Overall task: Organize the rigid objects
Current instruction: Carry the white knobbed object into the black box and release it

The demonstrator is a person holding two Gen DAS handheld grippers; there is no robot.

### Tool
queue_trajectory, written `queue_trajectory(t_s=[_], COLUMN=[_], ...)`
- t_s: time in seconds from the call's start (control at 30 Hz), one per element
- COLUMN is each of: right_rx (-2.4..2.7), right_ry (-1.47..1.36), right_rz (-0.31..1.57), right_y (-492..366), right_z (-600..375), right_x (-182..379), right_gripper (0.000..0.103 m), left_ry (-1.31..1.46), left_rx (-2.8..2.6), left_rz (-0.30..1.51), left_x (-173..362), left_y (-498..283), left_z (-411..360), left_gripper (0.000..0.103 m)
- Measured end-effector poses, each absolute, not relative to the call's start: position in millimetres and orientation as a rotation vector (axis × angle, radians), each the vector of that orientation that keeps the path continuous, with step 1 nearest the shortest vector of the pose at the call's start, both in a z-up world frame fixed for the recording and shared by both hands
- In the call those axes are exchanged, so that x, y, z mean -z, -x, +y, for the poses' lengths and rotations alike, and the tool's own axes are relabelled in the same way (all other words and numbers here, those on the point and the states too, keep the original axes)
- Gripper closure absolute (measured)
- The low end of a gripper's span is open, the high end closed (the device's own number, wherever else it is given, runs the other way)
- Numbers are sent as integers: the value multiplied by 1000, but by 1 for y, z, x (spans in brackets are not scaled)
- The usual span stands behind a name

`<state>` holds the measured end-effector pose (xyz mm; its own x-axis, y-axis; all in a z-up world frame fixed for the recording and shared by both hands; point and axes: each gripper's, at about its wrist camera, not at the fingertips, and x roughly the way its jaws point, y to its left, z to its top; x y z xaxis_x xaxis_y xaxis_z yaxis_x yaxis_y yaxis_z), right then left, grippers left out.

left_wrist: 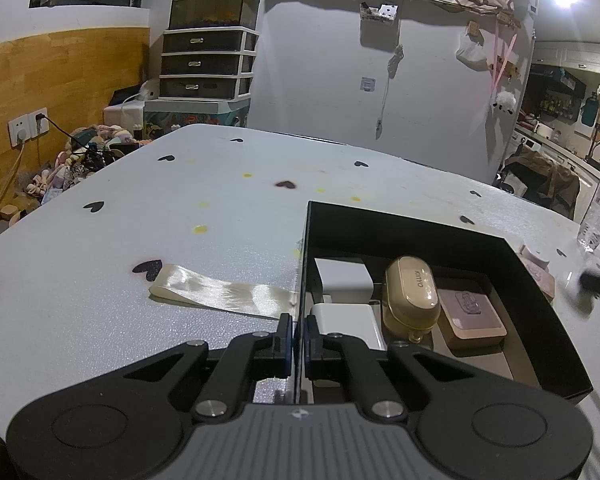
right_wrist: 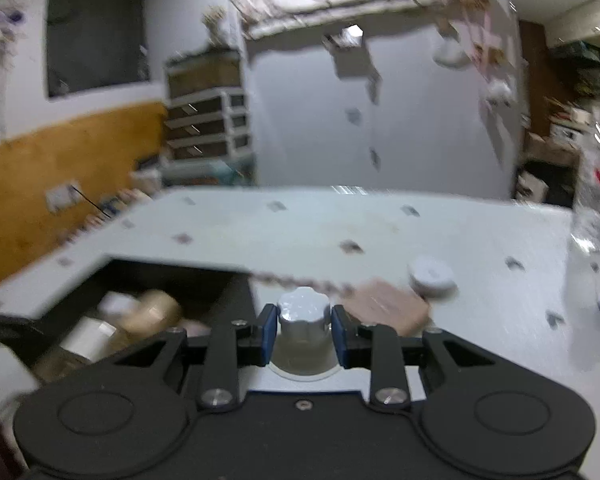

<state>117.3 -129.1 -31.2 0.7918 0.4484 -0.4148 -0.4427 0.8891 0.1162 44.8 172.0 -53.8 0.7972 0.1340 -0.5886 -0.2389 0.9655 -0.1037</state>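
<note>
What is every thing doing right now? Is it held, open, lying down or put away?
left gripper: shut on the black box's wall
black box: open, no lid on
beige earbud case: closed, lying in the box
white blocks: lying in the box
cream ribbon: flat on the table
right gripper: shut on the small white jar
small white jar: capped, upright
round white container: on the table

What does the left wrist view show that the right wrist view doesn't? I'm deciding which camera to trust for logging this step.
Only the left wrist view: the left gripper clamped on the black box's wall, a satin ribbon on the table, and sharp contents, including a gold earbud case.

Only the right wrist view: the right gripper shut on a small grey-capped jar, with a round white container beyond.

Both: the black box and the heart-print table.
</note>
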Motion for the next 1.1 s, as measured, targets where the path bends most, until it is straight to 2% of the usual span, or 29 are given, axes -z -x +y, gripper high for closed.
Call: queue_trajectory(t_s=[0.23,0.7,0.9,1.1], right_rx=[-704,-879,-865,-871], right_ry=[-17,5,23,10], right_rz=[435,679,704,719], right_y=[-100,-128,-136,-140], right_z=[-90,21,41,46], right_x=[-1,29,35,39], right_gripper=[73,73,73,67], left_ry=[180,186,186,186], left_rx=[-200,-191,-191,-192], left_rz=[616,612,612,612], left_x=[54,53,53,53], left_y=[-44,-43,-43,-43], left_z=[173,173,174,174], left_gripper=[98,98,98,98])
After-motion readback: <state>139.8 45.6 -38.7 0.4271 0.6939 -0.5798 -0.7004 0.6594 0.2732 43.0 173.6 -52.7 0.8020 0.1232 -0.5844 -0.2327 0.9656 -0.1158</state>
